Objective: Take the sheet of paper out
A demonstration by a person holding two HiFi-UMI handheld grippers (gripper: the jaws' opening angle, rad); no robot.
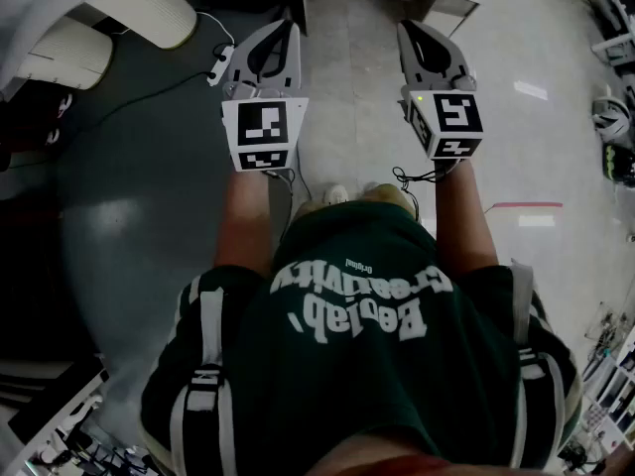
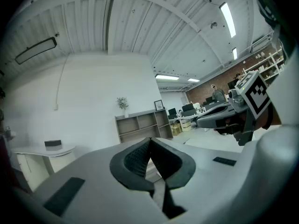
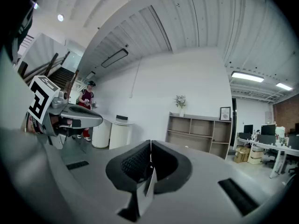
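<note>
White sheet of paper (image 3: 149, 186) gripped edge-on
It is held upright, pinched between the closed jaws of the right tool (image 3: 150, 149).

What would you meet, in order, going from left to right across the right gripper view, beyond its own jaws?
left gripper → white rounded counter → potted plant → framed picture → desks with monitors

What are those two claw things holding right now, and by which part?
Nothing is held. The left gripper and the right gripper both have their fingers pressed together, with nothing between them.
</note>
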